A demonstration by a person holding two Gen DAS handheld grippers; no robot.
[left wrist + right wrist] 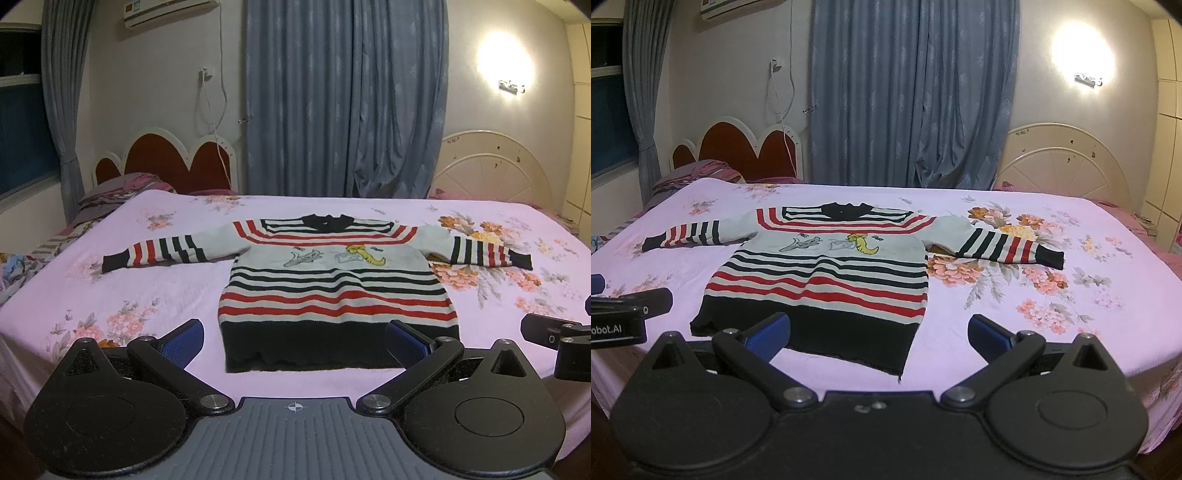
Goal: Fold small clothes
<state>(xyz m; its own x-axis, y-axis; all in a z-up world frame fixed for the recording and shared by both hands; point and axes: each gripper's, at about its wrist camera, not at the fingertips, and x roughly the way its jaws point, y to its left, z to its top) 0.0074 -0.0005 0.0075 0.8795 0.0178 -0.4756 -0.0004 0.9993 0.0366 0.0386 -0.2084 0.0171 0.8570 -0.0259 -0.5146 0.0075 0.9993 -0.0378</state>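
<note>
Blue curtains (347, 99) hang behind a bed (155, 258) covered in a pink floral sheet, with a red scalloped headboard (162, 158) off to one side and a white arched headboard (491, 166) to the other, under a glowing wall lamp (506, 62). On the sheet a small striped sweater (332, 284) lies flat and face up, both sleeves stretched out sideways, its dark collar at the far end and its dark hem nearest the grippers. The left gripper (295, 341) hovers with its jaws released and spread wide; the sweater's hem lies just ahead of them and between the two blue pads, not touched by either. The right gripper (879, 334) likewise has its jaws released and wide apart, with the hem's right corner lying between them and the rest of the sweater ahead and to their left. Its near sleeve (1008, 245) reaches out ahead of the right-hand jaw. Each gripper shows at the edge of the other's view, just beside it. Nothing is grasped.
</note>
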